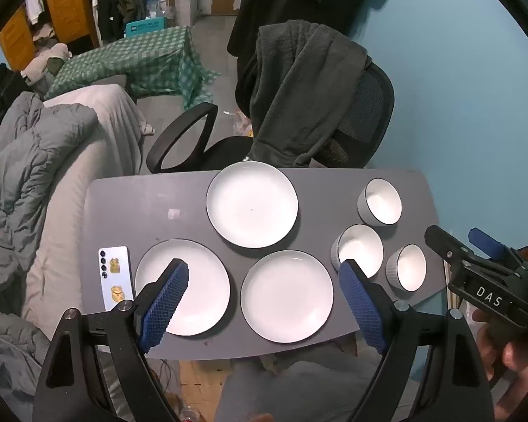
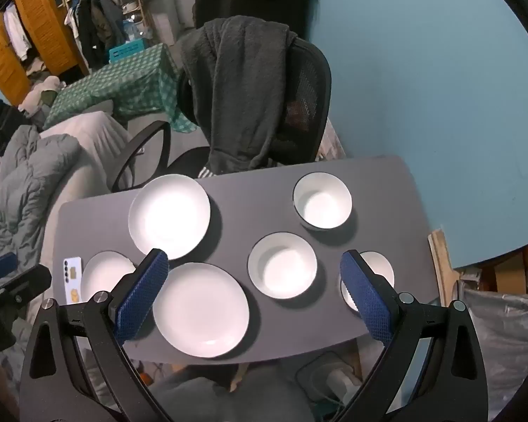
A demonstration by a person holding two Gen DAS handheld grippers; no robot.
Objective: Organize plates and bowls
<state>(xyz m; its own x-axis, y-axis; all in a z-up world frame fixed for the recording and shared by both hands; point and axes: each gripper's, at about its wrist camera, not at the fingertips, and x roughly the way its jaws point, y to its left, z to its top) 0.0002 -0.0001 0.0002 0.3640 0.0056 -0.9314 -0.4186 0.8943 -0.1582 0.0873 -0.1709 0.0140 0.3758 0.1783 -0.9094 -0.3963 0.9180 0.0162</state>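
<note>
Nothing is stacked yet: three plates (image 1: 287, 295) at 9 o'clock and three bowls (image 2: 282, 267) at 3 lie apart on the tabletop (image 2: 228, 218). Left gripper (image 1: 264, 302) and right gripper (image 2: 253, 292) hover, fingers wide and empty; next comes gripping a plate's rim.

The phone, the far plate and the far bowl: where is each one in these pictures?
phone (image 1: 115, 277), left wrist view, on the middle of its white back.
far plate (image 1: 252, 204), left wrist view, on the centre of its white face.
far bowl (image 2: 322, 199), right wrist view, on its white inside.
</note>
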